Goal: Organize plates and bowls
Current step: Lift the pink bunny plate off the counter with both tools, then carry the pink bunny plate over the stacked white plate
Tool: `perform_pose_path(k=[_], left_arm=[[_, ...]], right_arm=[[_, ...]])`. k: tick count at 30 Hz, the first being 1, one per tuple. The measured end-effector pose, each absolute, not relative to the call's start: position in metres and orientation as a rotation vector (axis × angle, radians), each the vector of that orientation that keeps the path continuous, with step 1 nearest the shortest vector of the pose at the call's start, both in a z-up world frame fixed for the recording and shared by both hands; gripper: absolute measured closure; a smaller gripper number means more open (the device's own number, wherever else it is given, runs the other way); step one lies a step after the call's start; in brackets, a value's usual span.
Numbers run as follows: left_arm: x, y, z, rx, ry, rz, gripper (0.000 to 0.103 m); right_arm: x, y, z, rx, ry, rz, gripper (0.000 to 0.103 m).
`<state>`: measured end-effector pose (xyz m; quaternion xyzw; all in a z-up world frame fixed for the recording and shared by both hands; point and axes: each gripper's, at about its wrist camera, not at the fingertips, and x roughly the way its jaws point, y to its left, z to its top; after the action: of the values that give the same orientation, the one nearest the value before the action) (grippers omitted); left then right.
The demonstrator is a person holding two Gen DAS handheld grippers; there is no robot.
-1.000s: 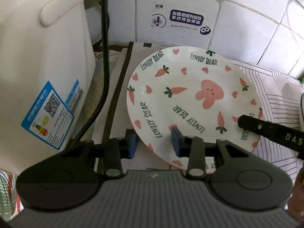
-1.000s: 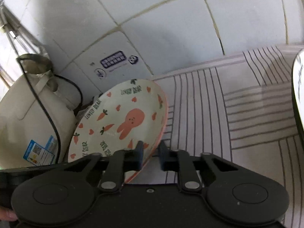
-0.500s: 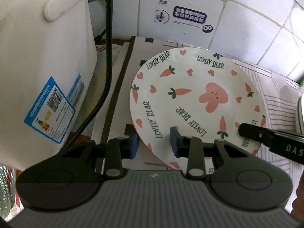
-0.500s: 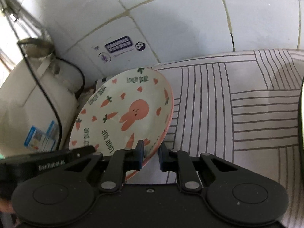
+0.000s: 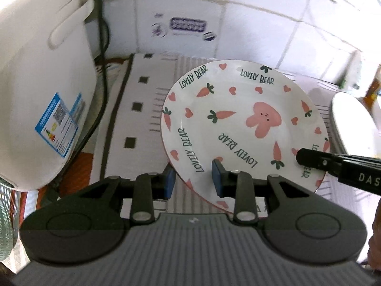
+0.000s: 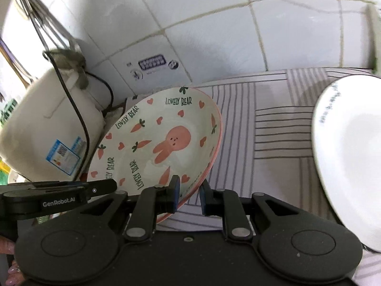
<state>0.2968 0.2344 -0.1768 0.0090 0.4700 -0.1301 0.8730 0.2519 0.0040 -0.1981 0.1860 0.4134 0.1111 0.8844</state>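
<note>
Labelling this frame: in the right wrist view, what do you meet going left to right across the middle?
Rice cooker → black cord → rabbit plate → striped cloth → white plate.

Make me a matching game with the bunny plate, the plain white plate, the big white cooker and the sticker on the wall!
Things:
1. bunny plate
2. plain white plate
3. big white cooker
4. wall sticker

Places or states:
A. has a blue label on its side
B. stuck on a white tile behind everything
C. lies on the striped cloth, off to the right
D. gripped at its rim by the left gripper and the right gripper

Pairs: 1-D, 2-C, 3-A, 4-B
</note>
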Motion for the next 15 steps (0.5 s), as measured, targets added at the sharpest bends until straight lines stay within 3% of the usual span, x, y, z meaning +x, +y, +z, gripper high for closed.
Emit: perform_pose_path(k=[15], left_arm=[[0.264, 0.143, -0.128, 0.030, 0.911, -0.383, 0.074]], right_arm=[[0.201, -0.083, -0.151, 0.388, 0.766, 0.188, 0.080]])
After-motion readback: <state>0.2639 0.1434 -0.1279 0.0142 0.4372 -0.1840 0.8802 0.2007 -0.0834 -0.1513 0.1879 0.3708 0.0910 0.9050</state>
